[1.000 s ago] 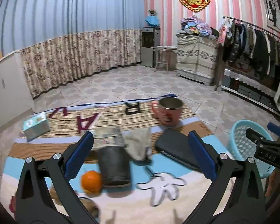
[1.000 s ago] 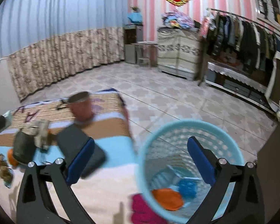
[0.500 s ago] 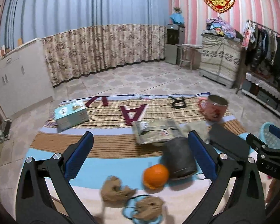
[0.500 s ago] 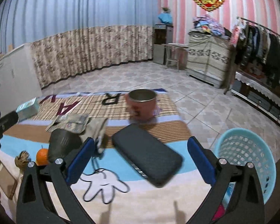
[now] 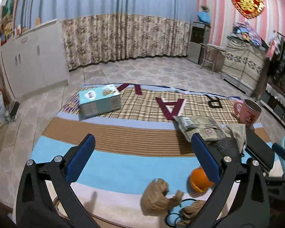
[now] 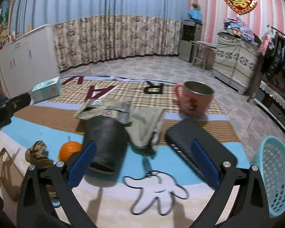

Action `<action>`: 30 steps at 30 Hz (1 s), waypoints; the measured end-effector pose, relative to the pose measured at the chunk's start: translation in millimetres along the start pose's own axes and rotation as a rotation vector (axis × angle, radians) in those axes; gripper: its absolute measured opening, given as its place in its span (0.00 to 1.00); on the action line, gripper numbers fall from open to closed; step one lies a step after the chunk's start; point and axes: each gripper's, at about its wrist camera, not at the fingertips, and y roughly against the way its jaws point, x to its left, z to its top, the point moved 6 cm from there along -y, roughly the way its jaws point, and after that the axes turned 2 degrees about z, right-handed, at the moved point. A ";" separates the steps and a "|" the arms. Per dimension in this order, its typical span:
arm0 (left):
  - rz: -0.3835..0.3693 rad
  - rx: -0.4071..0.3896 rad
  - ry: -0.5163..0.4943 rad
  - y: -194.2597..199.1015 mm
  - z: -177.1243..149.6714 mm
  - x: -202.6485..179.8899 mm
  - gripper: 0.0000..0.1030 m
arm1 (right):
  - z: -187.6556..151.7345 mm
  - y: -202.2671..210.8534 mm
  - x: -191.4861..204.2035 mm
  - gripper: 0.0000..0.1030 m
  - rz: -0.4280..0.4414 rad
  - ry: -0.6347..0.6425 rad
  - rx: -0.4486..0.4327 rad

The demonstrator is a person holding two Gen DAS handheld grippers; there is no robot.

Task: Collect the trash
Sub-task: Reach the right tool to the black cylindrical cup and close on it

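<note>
On the patterned cloth lie crumpled brown paper wads (image 5: 157,197) (image 6: 38,153), an orange (image 5: 198,180) (image 6: 69,150), a flattened grey packet (image 5: 198,127) (image 6: 106,110) and a crumpled beige wrapper (image 6: 149,126). A light blue mesh basket (image 6: 277,174) stands off the cloth's right edge. My left gripper (image 5: 142,159) hovers open above the cloth's near left part, the wads and orange just under its right finger. My right gripper (image 6: 142,159) is open too, above a dark upturned pot (image 6: 106,142) and the beige wrapper. Neither holds anything.
A pink mug (image 6: 194,98) stands at the back right, a teal box (image 5: 99,100) at the back left, and a black flat case (image 6: 197,148) near the basket. Black rings (image 5: 177,216) lie by the wads. Tiled floor, cabinets and a clothes rack surround the cloth.
Both views have swung left. The left gripper moved from over the pot to the cloth's left side; the right gripper left the basket and now faces the pot and wrapper.
</note>
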 end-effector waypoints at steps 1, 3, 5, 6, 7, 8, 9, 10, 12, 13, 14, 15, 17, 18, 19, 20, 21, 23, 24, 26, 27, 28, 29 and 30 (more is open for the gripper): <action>0.003 0.003 0.016 -1.9 -0.9 5.1 0.95 | -0.5 -1.5 3.5 0.94 0.000 0.008 0.003; 0.022 0.019 0.039 -7.2 -3.0 13.5 0.95 | -1.9 -4.7 12.7 0.94 0.005 0.020 0.011; 0.015 0.031 0.066 -10.3 -4.9 19.4 0.95 | -2.8 -8.8 20.2 0.94 0.016 0.018 0.023; 0.013 0.036 0.072 -10.9 -6.3 20.2 0.95 | -3.3 -10.7 22.4 0.94 0.020 0.019 0.028; 0.011 0.040 0.073 -11.1 -6.9 21.1 0.95 | -4.1 -12.3 25.3 0.94 0.022 0.021 0.032; 0.012 0.035 0.067 -10.9 -7.0 21.2 0.95 | -4.6 -13.5 28.1 0.94 0.019 0.029 0.036; 0.016 0.033 0.058 -11.2 -7.5 22.0 0.95 | -5.1 -14.8 29.0 0.94 0.017 0.035 0.037; 0.027 0.033 0.043 -11.8 -8.3 21.8 0.95 | -6.0 -16.2 30.8 0.94 0.018 0.043 0.041; 0.038 0.037 0.032 -12.7 -10.7 23.2 0.95 | -8.2 -19.7 32.0 0.94 0.032 0.039 0.054; 0.036 0.041 0.034 -13.7 -11.9 23.3 0.95 | -9.3 -20.7 32.3 0.93 0.045 0.029 0.058; 0.033 0.049 0.036 -15.3 -12.9 23.1 0.95 | -10.1 -21.6 32.2 0.89 0.060 0.017 0.061; 0.033 0.056 0.035 -16.6 -13.8 22.4 0.95 | -11.1 -22.3 33.0 0.84 0.091 0.005 0.067; 0.039 0.056 0.022 -16.2 -15.4 19.9 0.95 | -12.6 -24.6 34.7 0.60 0.136 -0.004 0.087; 0.043 0.056 0.016 -15.6 -15.8 18.7 0.95 | -13.6 -25.4 36.1 0.57 0.163 -0.012 0.092; 0.046 0.056 0.010 -15.0 -16.3 17.0 0.95 | -14.5 -26.0 36.6 0.53 0.178 -0.018 0.096; 0.044 0.055 0.007 -14.6 -16.8 15.6 0.95 | -14.4 -25.4 35.9 0.53 0.187 -0.020 0.095; 0.038 0.059 0.005 -14.6 -17.6 12.7 0.95 | -14.1 -24.9 35.8 0.52 0.191 -0.017 0.087; 0.029 0.063 0.004 -14.2 -18.6 9.9 0.95 | -13.6 -23.2 33.5 0.51 0.187 -0.013 0.074; 0.022 0.065 0.000 -13.8 -19.4 5.9 0.95 | -12.0 -20.7 30.1 0.51 0.181 -0.014 0.060; 0.005 0.069 -0.009 -12.6 -21.5 -2.3 0.95 | -8.1 -15.3 21.0 0.51 0.167 -0.018 0.034; -0.010 0.072 -0.014 -12.2 -22.8 -8.3 0.95 | -5.4 -10.4 13.7 0.51 0.153 -0.022 0.016; -0.026 0.075 -0.019 -11.8 -24.1 -14.7 0.95 | -3.3 -6.3 6.9 0.51 0.142 -0.026 0.001; -0.046 0.080 -0.024 -11.8 -26.1 -22.6 0.95 | -1.6 -1.8 -1.1 0.50 0.128 -0.030 -0.014; -0.064 0.085 -0.028 -11.7 -28.5 -30.5 0.95 | -0.1 0.7 -7.0 0.50 0.120 -0.035 -0.021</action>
